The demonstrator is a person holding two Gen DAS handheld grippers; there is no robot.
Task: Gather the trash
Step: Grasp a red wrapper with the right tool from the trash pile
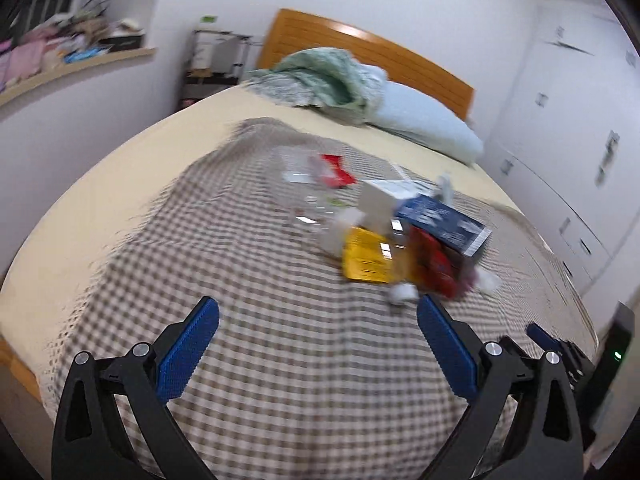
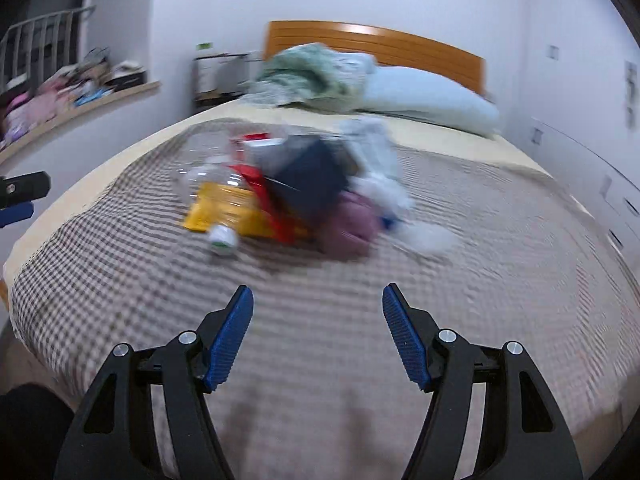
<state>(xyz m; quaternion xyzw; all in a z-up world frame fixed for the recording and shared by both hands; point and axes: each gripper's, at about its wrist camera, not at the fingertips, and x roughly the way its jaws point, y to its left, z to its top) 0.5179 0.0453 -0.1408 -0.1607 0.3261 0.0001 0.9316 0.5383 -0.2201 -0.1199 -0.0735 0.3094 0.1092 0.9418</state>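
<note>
A heap of trash lies on the checked bedspread: a clear plastic bottle with a white cap, a yellow packet, a red wrapper, a dark blue box, a purple lump and white tissue. My left gripper hangs open over the blanket, short of the heap and a little left of it. My right gripper is open too, nothing between its fingers, with the heap ahead. Both views are blurred.
At the head of the bed lie a green blanket and a pale blue pillow against a wooden headboard. A cluttered shelf runs along the left wall. White cupboards stand at the right.
</note>
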